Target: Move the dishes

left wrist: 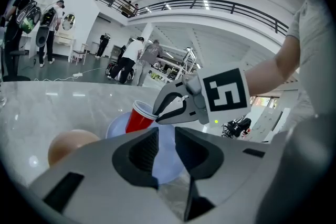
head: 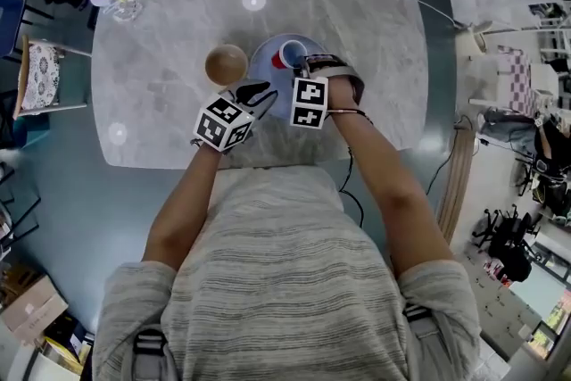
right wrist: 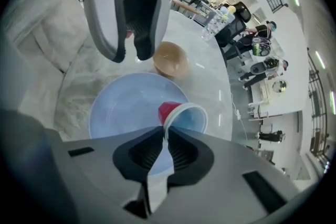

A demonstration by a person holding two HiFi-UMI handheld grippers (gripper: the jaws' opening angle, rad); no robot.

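Judging by how things lay, the step in hand was taken to be the clearing of the red cup (right wrist: pixel 169 110) off the blue plate (right wrist: pixel 118 113), which was found at the centre of the head view on the marble table (head: pixel 366 22). The right gripper (right wrist: pixel 164 140) was seen with its jaws pressed together on the cup's white rim, the cup being tilted on its side over the plate, its mouth turned toward the right of the right gripper view. Whether the cup's base was touching the plate could not be told. The left gripper (left wrist: pixel 166 150) was held low at the plate's near edge, its jaws parted a little and nothing pinched between them; only the plate's blue surface was seen through the gap. A brown bowl (head: pixel 226 63) was seen just to the left of the plate, apart from it. The next move was judged to call for the cup to be carried clear and set down upright on bare marble. The plate's rim could then be taken by the left jaws, with care that the bowl was not knocked.
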